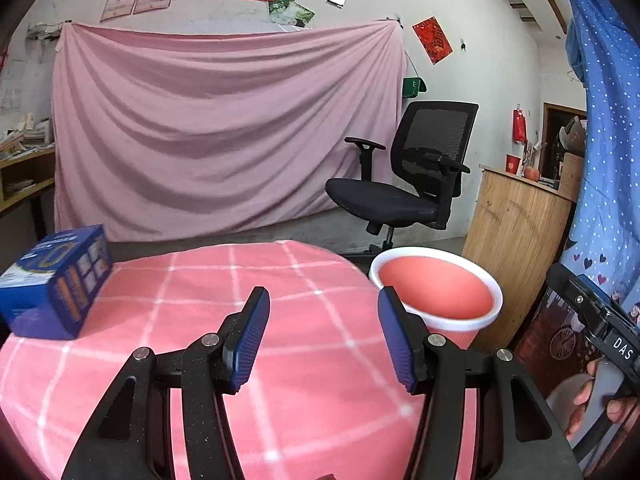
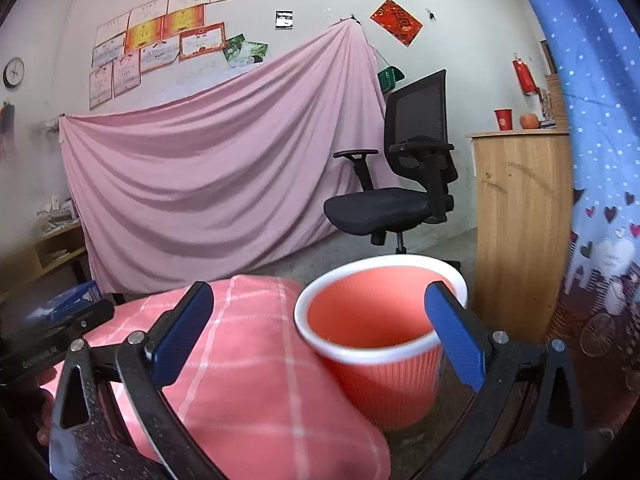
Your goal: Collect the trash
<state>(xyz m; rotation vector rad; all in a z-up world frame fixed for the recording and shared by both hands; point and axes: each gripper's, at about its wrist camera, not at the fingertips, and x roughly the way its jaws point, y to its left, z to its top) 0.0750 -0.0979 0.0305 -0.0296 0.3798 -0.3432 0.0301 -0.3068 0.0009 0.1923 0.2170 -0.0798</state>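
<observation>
2 grippers, left (image 1: 324, 330) and right (image 2: 318, 330), gape empty; left of the bin (image 1: 436, 288), the light, stiff blue box (image 1: 54, 282) probably suits gripping across its narrow sides.

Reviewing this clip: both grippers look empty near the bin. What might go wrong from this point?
The right gripper is open with one finger in front of the white rim of the orange bin; a sideways move might knock the bin over. The blue box sits at the edge of the checked cloth, so a clumsy grab by the open left gripper may push it off. No loose trash is visible, so either gripper could close on nothing.
</observation>
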